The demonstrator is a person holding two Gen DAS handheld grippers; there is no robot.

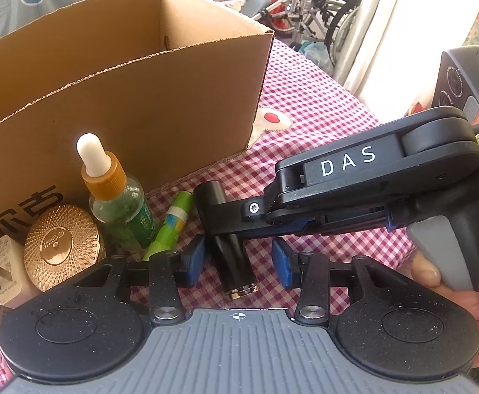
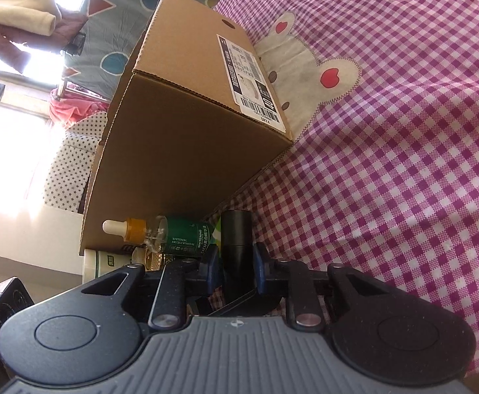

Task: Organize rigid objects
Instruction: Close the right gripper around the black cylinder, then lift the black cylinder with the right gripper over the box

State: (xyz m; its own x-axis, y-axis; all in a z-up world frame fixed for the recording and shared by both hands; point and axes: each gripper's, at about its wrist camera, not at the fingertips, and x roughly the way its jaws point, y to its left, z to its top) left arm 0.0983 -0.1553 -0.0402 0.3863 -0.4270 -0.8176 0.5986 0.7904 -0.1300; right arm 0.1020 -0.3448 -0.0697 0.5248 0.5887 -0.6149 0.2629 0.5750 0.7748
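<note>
A black tube with a gold ring at its near end lies on the pink checked cloth in front of an open cardboard box. My right gripper reaches in from the right and is shut on the tube's far half; its wrist view shows both blue pads pressing the black tube. My left gripper straddles the tube's near half, open, with a gap on each side. Left of the tube stand a dropper bottle, a green stick, a gold compact and a white plug.
The cardboard box stands close behind the dropper bottle. A wheelchair is beyond the bed. A black device sits at the right edge. A hand holds the right gripper's grey handle.
</note>
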